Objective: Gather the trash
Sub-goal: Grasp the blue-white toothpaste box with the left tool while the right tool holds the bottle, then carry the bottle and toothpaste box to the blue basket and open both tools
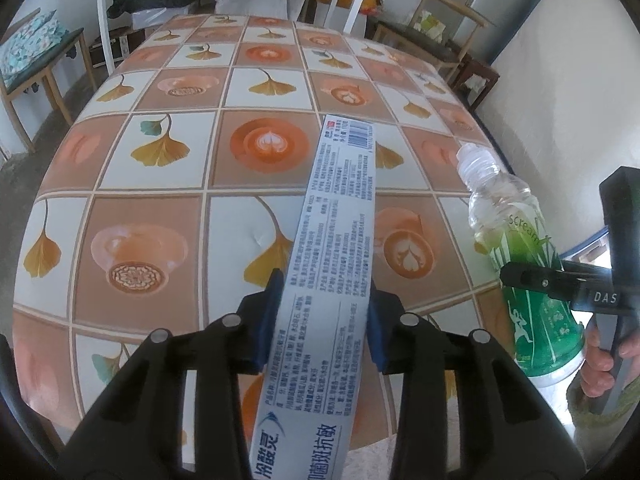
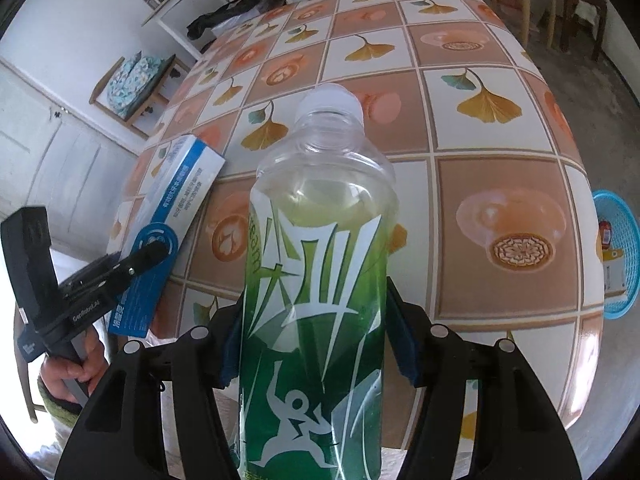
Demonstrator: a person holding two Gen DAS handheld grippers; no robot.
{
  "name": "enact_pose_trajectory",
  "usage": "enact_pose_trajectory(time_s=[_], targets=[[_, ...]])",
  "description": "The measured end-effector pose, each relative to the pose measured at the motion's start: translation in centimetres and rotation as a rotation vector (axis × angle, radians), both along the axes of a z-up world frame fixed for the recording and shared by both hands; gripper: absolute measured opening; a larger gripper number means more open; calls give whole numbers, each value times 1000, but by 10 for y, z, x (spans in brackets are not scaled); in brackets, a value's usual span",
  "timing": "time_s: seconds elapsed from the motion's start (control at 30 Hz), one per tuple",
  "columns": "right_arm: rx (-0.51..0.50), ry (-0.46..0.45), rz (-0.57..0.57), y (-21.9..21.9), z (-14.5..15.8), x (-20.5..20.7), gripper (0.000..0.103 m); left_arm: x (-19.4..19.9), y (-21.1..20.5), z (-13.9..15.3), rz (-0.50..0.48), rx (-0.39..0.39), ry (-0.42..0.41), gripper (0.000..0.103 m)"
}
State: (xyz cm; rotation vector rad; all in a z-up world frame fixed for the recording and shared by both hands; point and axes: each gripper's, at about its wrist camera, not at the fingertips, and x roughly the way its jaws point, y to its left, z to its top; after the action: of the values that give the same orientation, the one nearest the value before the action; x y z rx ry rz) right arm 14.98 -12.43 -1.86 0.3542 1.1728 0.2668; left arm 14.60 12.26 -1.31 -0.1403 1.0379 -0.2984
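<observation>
- Long pale-blue toothpaste box (image 1: pixel 340 216), printed with small text and a barcode at the far end, raised above the table, angled forward.
- Clear plastic bottle (image 2: pixel 320 280) with green label, white cap, lifted and tilted over the table edge.

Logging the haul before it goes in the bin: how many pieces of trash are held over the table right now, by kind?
Toothpaste box: 1, in the left gripper
Green bottle: 1, in the right gripper
Total: 2
</observation>
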Motion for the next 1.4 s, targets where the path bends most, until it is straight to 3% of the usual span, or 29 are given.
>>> enact_pose_trajectory(time_s=[0.53,0.77,1.0,1.23,1.4], targets=[[49,-53,-14,2,23,-12,58,-20,15,26,41,-65,-79,35],[104,-106,-36,-17,41,-26,58,-31,12,46,48,-83,-111,35],[138,-213,-163,-77,72,-66,58,-40,-19,70,-17,-118,-146,35],[121,-309,-474,-199,93,-145,58,-29,-94,92,-188,-160,-150,35],[108,-319,-675,-273,81,-203,58,-18,-169,99,-325,-160,-131,35]])
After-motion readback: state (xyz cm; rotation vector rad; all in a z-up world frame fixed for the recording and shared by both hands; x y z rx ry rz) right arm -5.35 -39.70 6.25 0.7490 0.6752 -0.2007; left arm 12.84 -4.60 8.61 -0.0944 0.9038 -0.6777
